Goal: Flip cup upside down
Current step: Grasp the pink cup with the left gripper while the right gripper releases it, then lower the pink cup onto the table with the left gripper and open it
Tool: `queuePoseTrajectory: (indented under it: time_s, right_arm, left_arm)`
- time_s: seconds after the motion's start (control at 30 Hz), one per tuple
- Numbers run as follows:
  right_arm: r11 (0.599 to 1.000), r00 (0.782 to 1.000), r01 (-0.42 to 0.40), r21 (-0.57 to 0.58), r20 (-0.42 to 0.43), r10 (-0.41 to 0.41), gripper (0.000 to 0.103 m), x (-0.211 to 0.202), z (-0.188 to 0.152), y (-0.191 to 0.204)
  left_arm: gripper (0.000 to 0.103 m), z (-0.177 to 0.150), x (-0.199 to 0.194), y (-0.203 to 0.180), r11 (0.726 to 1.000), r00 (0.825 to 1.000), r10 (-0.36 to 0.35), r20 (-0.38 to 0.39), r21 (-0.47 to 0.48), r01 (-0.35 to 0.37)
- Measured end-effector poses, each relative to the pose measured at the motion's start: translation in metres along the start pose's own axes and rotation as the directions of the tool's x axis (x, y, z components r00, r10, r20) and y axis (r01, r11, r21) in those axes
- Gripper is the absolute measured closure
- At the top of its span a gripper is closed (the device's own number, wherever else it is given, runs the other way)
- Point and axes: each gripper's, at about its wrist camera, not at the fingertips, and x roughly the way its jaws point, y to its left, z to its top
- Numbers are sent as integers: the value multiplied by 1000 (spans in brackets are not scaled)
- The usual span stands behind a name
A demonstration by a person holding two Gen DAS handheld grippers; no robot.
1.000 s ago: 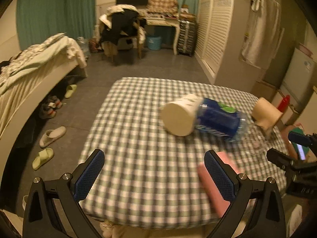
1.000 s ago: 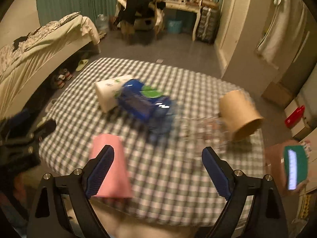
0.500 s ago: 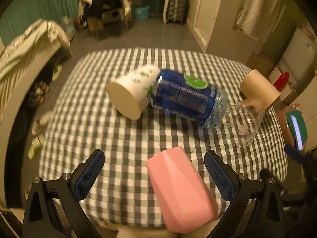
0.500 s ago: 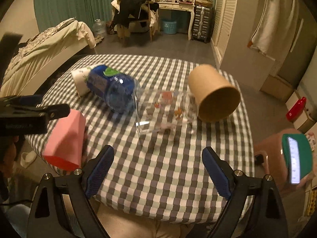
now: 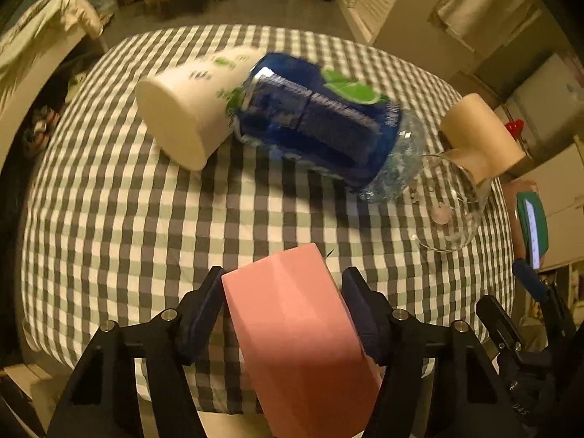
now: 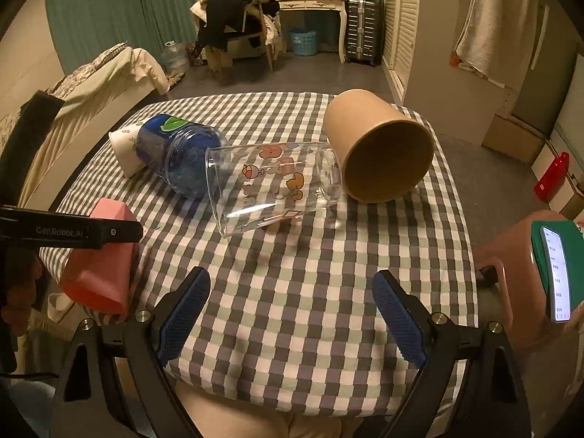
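Note:
A pink cup (image 5: 292, 321) lies on its side at the near edge of the checked table (image 5: 109, 219). My left gripper (image 5: 283, 304) is shut on the pink cup, one pad on each flank. The cup also shows in the right wrist view (image 6: 102, 259), with the left gripper's body across it. My right gripper (image 6: 290, 310) is open and empty above the near table edge. A clear glass (image 6: 273, 186), a brown paper cup (image 6: 379, 146), a blue cup (image 6: 179, 153) and a white paper cup (image 6: 122, 144) all lie on their sides.
A pink stool with a phone on a green holder (image 6: 558, 266) stands right of the table. A bed (image 6: 91, 84) is at the left, and a chair and desk (image 6: 255, 18) stand at the back of the room.
My left gripper has moved down and forward and shut on the pink cup. My right gripper has stayed open and pulled back a little.

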Motion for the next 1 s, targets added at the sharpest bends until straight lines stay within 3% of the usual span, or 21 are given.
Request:
queuePoseTrajectory:
  time_s: [0.2,0.43,0.6,0.77,1.0]
  right_arm:
    - [1000,1000,11,11,0,-11,13,-3,-1,0]
    - [1000,1000,18,13,24,-18,13,-11,1,4]
    - [1000,999,28,9,26,-28,13,-13,1,8]
    - [999,999,40,6,21,-40,13,-12,0,10]
    - [999,999,47,0,15,-47,13,-11,-1,13]
  left_arm:
    - [41,14,-23,-10,998,994,24,110,50,-30]
    - [44,13,-51,-15,995,964,37,265,84,-61]
    - [45,4,-57,-13,985,904,92,418,92,-143]
    - [48,6,-57,-5,987,838,102,535,54,-154]
    - [48,-5,-55,-2,985,834,84,545,82,-152]
